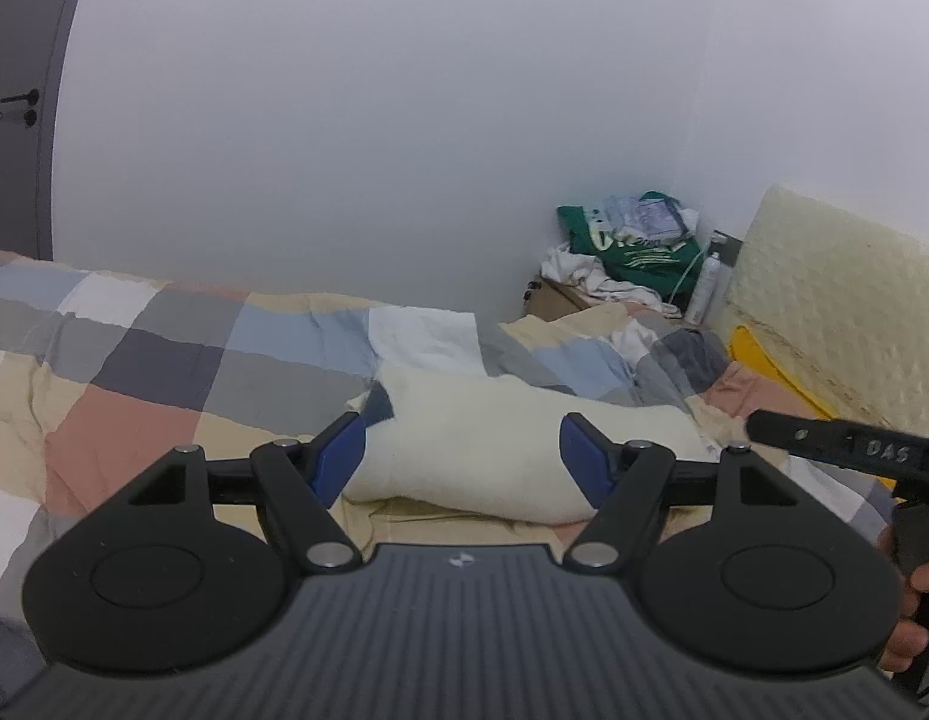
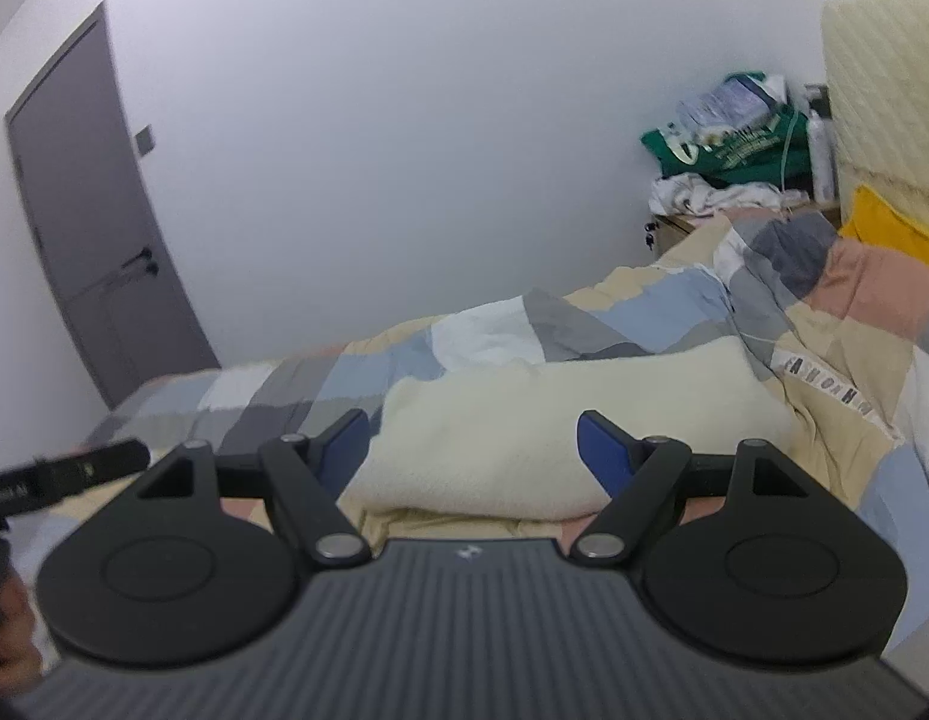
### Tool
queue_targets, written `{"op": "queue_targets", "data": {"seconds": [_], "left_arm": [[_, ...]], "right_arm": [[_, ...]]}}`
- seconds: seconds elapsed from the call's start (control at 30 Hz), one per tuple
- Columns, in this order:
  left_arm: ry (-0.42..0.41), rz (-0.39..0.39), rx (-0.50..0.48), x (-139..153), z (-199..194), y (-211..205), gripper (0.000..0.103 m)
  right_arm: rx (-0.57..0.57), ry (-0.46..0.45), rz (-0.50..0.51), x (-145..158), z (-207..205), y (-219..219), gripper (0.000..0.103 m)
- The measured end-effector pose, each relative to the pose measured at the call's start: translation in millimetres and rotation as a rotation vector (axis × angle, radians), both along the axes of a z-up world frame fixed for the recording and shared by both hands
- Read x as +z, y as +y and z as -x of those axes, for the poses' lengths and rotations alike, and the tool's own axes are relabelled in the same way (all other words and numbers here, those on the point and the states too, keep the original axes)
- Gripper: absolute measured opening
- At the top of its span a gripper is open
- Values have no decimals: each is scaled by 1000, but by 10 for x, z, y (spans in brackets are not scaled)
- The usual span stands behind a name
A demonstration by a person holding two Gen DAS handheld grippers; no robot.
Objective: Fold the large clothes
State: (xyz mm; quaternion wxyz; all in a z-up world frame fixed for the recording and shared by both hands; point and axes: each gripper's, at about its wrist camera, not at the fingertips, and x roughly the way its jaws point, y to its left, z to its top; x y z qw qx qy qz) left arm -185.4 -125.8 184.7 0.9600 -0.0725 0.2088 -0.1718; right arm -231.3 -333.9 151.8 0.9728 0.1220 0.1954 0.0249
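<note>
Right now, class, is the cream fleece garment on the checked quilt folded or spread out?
Folded: the cream fleece garment lies as a compact, layered bundle on the checked quilt.

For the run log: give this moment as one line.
stage: fold apparently done | left gripper: open, empty | right gripper: open, empty | cream garment: folded bundle on checked quilt

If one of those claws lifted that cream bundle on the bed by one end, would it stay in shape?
Probably not. The cream fleece bundle looks soft and thick, with rounded folds, so it would likely sag and unfold. It seems light for its bulk. Its fuzzy surface should grip rather than slip. Both the left gripper and right gripper hold their jaws wide open.
</note>
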Motion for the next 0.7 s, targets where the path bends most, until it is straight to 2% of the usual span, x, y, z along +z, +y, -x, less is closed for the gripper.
{"op": "queue_targets", "data": {"seconds": [0.2,0.33,0.43,0.53,0.7], "left_arm": [[-46,-4,-3,-13,329,50,79],[-64,-20,-16,-50,466,54,80],[-56,-39,-27,-112,504,58,80],[-37,-25,-24,-173,494,86,80],[-25,-44,-27,-253,475,77,80]], "right_arm": [[21,-19,77,-18,235,222,79],[30,-9,92,-62,323,288,78],[18,1,78,-97,374,264,78],[-1,14,80,-139,401,247,78],[-11,12,115,-174,455,266,78]]}}
